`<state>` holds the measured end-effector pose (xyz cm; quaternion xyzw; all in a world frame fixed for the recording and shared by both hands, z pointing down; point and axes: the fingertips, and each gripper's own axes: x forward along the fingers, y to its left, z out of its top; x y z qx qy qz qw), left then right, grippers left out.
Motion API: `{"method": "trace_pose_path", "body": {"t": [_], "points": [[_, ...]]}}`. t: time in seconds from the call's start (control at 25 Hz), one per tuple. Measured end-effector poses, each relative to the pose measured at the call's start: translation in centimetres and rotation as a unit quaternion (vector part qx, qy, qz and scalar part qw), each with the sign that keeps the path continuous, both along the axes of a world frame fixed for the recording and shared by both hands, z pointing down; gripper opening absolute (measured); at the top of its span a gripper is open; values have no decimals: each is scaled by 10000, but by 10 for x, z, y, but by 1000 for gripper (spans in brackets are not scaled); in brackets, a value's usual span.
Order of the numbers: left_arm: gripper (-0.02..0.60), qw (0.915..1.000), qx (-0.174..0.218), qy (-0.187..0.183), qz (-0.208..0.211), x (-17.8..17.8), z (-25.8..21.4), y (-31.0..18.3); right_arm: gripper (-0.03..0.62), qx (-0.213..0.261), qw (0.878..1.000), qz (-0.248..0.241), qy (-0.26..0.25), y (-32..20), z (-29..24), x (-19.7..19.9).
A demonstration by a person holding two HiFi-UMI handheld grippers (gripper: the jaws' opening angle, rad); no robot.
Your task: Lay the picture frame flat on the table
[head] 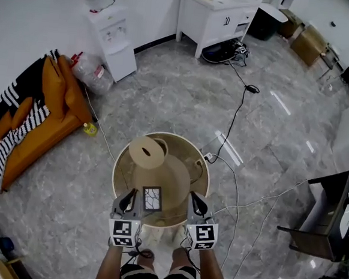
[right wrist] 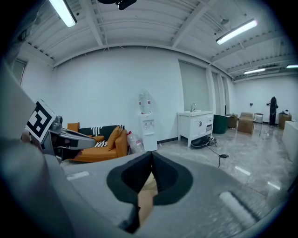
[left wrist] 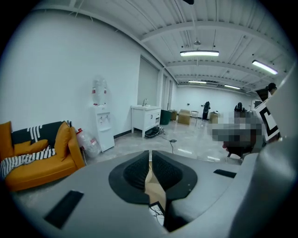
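Picture frame (head: 152, 198) seemingly flat on table (head: 204, 162), below and between jaws; left gripper (head: 131, 195), right gripper (head: 194, 199) closed, empty; task likely done

The round surface (head: 163, 134) has open floor all round, widest from 12 to 3 o'clock. On top, a tan disc (head: 147, 152) stands at 11 o'clock. A picture frame (head: 152, 198) fills the gap at 6 o'clock between the left hand-held gripper (head: 131, 196) and right hand-held gripper (head: 194, 199). A black cable (head: 251, 88) trails in from 1 o'clock. An orange sofa (head: 63, 100) sits well apart at 10 o'clock.
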<state>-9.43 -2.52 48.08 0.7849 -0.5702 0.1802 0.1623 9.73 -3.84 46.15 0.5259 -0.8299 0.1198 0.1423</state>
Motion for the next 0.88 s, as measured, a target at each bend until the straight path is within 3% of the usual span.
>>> {"method": "trace_pose_path", "body": {"t": [0.44, 0.88], "points": [[17, 9978, 581, 65, 307, 8, -120, 24, 0, 616, 9979, 185, -64, 36, -118, 14], [17, 9941, 935, 147, 524, -1, -185, 80, 0, 1190, 9922, 369, 21, 107, -191, 24]]}}
